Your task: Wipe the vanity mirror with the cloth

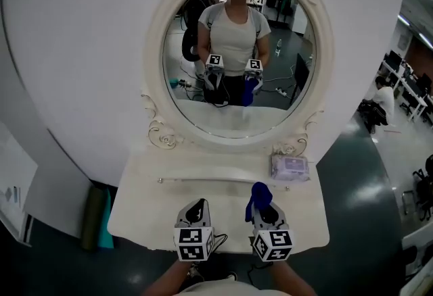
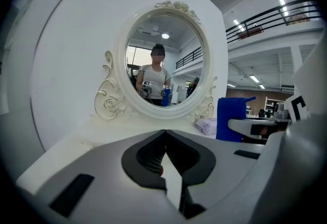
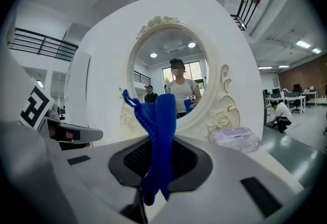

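An oval vanity mirror (image 1: 238, 51) in an ornate cream frame stands at the back of a white vanity shelf (image 1: 145, 210); it also shows in the left gripper view (image 2: 164, 64) and the right gripper view (image 3: 171, 82). My right gripper (image 1: 262, 201) is shut on a blue cloth (image 1: 258, 194), which sticks up from the jaws (image 3: 159, 138). My left gripper (image 1: 197, 207) is shut with nothing in it (image 2: 164, 138). Both grippers hover low over the shelf's front, short of the glass. The mirror reflects the person holding both grippers.
A pack of wipes in pale purple wrapping (image 1: 290, 167) lies on the shelf's right, below the frame (image 3: 236, 138). A thin rail (image 1: 223, 181) runs along the shelf. A white curved wall (image 1: 74, 51) backs the mirror. A person sits at desks far right (image 1: 384, 95).
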Motion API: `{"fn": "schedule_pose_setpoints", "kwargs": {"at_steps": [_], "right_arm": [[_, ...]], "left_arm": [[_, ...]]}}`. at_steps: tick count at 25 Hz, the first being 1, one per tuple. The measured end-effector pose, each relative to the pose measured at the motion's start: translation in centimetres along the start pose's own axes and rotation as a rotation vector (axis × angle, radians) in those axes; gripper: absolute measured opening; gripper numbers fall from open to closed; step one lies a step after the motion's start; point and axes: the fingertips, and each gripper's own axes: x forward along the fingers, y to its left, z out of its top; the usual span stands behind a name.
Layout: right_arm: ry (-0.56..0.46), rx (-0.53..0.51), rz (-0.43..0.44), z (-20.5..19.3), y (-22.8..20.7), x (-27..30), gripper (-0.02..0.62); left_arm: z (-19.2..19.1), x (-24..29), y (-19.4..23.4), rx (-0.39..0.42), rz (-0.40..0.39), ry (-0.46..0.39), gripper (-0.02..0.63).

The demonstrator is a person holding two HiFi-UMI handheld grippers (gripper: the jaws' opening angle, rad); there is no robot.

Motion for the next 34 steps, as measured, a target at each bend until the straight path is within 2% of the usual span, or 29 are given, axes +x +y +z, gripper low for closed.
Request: {"fn": "schedule_pose_setpoints", "kwargs": {"at_steps": [9,13,34], "right_arm": [[0.04,0.022,0.056,-0.3,0.4,-0.9,0.075],[0.041,0.046,0.048,0.3,-0.2,-0.9,0.074],[0.047,0.036,0.0,0.6,-0.5,-0.1,0.074]], "left_arm": [[-0.5,-1.0,-1.1,-0.029,0.05,-0.01,0.011],[-0.2,-0.9,-1.0,-0.035,0.061,-0.018,0.011],[1.0,-0.2,0.7,-0.039,0.061,-0.033,0.01]]}}
